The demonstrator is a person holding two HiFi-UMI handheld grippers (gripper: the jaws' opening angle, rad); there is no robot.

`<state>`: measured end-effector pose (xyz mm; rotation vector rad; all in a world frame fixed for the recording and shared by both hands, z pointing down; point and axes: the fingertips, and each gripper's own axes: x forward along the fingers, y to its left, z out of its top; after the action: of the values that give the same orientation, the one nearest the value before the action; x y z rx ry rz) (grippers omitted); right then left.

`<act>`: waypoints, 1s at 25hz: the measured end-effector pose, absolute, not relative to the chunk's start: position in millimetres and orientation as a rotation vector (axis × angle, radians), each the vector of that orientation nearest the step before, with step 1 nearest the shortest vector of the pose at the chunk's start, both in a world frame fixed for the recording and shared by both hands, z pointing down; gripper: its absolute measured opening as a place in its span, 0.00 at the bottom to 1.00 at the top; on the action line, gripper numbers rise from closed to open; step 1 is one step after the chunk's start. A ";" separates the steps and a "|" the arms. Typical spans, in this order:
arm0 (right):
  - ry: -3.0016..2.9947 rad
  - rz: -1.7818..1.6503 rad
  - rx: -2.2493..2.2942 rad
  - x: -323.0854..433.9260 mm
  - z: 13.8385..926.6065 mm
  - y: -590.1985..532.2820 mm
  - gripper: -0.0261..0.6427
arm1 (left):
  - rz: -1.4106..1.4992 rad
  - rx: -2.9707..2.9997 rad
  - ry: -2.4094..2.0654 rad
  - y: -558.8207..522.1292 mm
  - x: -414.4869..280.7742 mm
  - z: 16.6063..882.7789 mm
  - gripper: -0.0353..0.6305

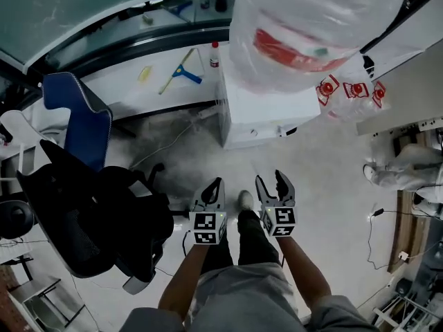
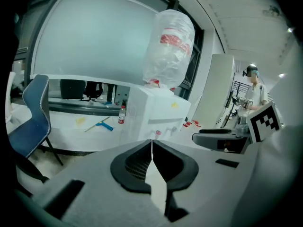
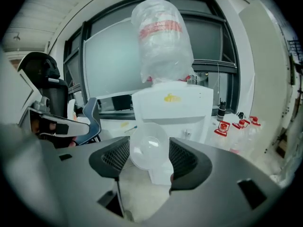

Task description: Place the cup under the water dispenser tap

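A white water dispenser (image 1: 266, 113) stands ahead against the window ledge, with a big plastic-wrapped bottle (image 1: 311, 26) on top. Its taps (image 2: 157, 133) show on the front face, low and small, also in the right gripper view (image 3: 187, 133). My right gripper (image 3: 149, 143) is shut on a clear plastic cup (image 3: 149, 150), seen bottom-on between the black pads. In the head view that gripper (image 1: 271, 183) hangs above the floor, well short of the dispenser. My left gripper (image 1: 213, 185) is beside it, jaws shut with nothing between them (image 2: 152, 141).
A blue chair (image 1: 76, 120) and a black office chair (image 1: 90, 220) stand to the left. A squeegee (image 1: 181, 71) and a small red-capped bottle (image 1: 214, 54) lie on the ledge. Red-capped empty jugs (image 1: 349, 92) sit right of the dispenser. A person (image 2: 253, 86) stands far right.
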<state>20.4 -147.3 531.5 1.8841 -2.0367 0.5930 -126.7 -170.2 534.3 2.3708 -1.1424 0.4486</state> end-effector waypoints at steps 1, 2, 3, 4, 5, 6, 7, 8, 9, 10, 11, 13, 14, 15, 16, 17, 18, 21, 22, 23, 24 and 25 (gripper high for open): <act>-2.032 0.590 1.889 18.5 536.9 -149.6 0.42 | 0.447 2.367 -1.138 -173.3 -129.0 540.8 0.07; -2.024 0.590 1.888 17.2 543.7 -150.9 0.42 | 0.448 2.369 -1.130 -175.6 -130.4 547.7 0.07; -2.015 0.592 1.887 16.6 551.9 -152.5 0.42 | 0.451 2.376 -1.122 -178.3 -130.7 555.4 0.07; -2.007 0.593 1.886 16.6 560.8 -155.4 0.42 | 0.457 2.385 -1.113 -181.8 -130.3 563.5 0.07; -2.000 0.595 1.888 17.1 570.0 -159.3 0.42 | 0.466 2.393 -1.103 -185.8 -129.1 571.4 0.07; -1.994 0.597 1.889 18.4 579.4 -164.2 0.42 | 0.474 2.399 -1.097 -190.1 -127.5 579.0 0.07; -1.989 0.600 1.889 20.2 588.7 -169.6 0.42 | 0.482 2.403 -1.095 -194.4 -125.7 586.3 0.07; -1.986 0.603 1.886 22.2 598.1 -175.3 0.42 | 0.489 2.407 -1.097 -198.4 -123.9 593.2 0.07; -1.985 0.603 1.882 23.9 607.8 -181.2 0.42 | 0.495 2.413 -1.101 -202.0 -122.6 600.0 0.07; -1.986 0.600 1.875 24.9 617.7 -187.1 0.42 | 0.500 2.421 -1.106 -205.5 -122.1 606.6 0.07; -1.989 0.596 1.868 25.4 627.5 -193.0 0.42 | 0.503 2.430 -1.111 -208.8 -122.3 613.2 0.07; -1.995 0.586 1.852 27.3 644.4 -203.2 0.42 | 0.504 2.450 -1.120 -213.6 -122.0 625.8 0.07; -1.996 0.584 1.843 29.0 650.9 -206.4 0.42 | 0.506 2.460 -1.120 -214.2 -120.8 631.6 0.07; -1.995 0.586 1.832 30.8 656.5 -208.1 0.42 | 0.514 2.469 -1.118 -213.5 -119.0 637.4 0.07; -1.994 0.591 1.817 32.0 661.8 -208.7 0.42 | 0.531 2.479 -1.114 -211.8 -116.8 643.5 0.07; -1.992 0.600 1.800 32.7 667.4 -208.9 0.42 | 0.553 2.488 -1.108 -209.8 -114.4 649.6 0.07; -1.989 0.610 1.780 33.1 673.7 -209.1 0.42 | 0.574 2.496 -1.100 -208.3 -112.0 655.6 0.07; -1.965 0.639 1.726 34.4 694.3 -210.3 0.42 | 0.591 2.504 -1.089 -207.2 -105.1 668.6 0.07; -1.953 0.647 1.711 35.2 701.3 -210.5 0.42 | 0.588 2.505 -1.091 -207.4 -103.2 671.9 0.07; -1.943 0.655 1.697 36.0 708.3 -211.1 0.42 | 0.587 2.505 -1.093 -207.9 -101.3 675.4 0.07; -1.936 0.664 1.683 36.6 714.9 -212.5 0.42 | 0.588 2.507 -1.096 -208.8 -99.2 679.3 0.07; -1.931 0.672 1.671 37.1 721.0 -214.6 0.42 | 0.590 2.509 -1.098 -210.3 -97.1 683.5 0.07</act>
<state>37.1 -214.6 721.0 1.6707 -1.9305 0.6717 -97.1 -210.3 683.5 2.5086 -1.0980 0.5896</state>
